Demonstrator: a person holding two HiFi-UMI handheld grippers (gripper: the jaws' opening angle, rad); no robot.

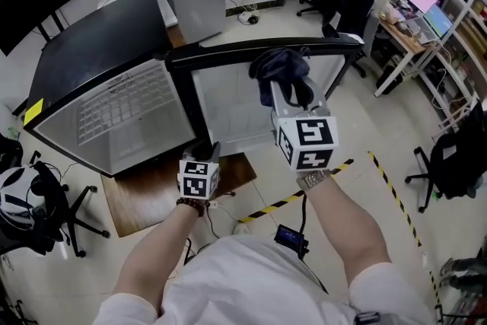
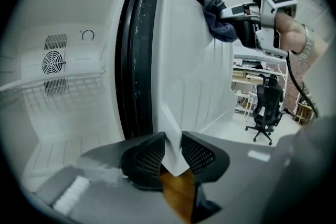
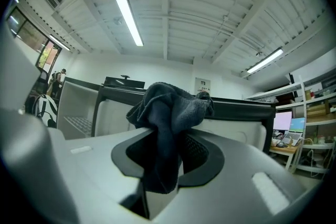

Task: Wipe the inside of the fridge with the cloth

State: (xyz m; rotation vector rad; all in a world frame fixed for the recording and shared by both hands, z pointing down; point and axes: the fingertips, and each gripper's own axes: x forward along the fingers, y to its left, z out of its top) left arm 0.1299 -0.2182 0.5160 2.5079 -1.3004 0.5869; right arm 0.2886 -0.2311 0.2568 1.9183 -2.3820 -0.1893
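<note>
Right, the fridge (image 2: 63,86) stands wide open, white inside, with a wire shelf (image 1: 125,114) across it. The person is working at the door (image 2: 194,71), not the cabinet.

Look at the left gripper (image 2: 173,147): its jaws are closed about a third of the way onto the bottom edge of the door, with the white lip wedged tightly between them. I'd say that's there to pin the door so it can't swing off when the other hand pushes on it.

Up high is the right gripper (image 3: 169,150). Its jaws are clamped partway on the cloth (image 3: 170,107), a dark blue bundle that fills the gap. A wad bulges out ahead of the tips and a tail hangs below. Bunched that far forward, it's the fabric that meets the plastic and not the jaws.

The cloth sits at the top of the door's inner face, right by the black rim. From the left gripper view it looks pressed against the liner, though I can't swear there's contact.

My guess is this is the start of a stroke along the door liner. The cabinet walls and shelf, I reckon, come later. The thing to watch is the bundle snagging on the moulded ridges of the liner and pulling loose.
</note>
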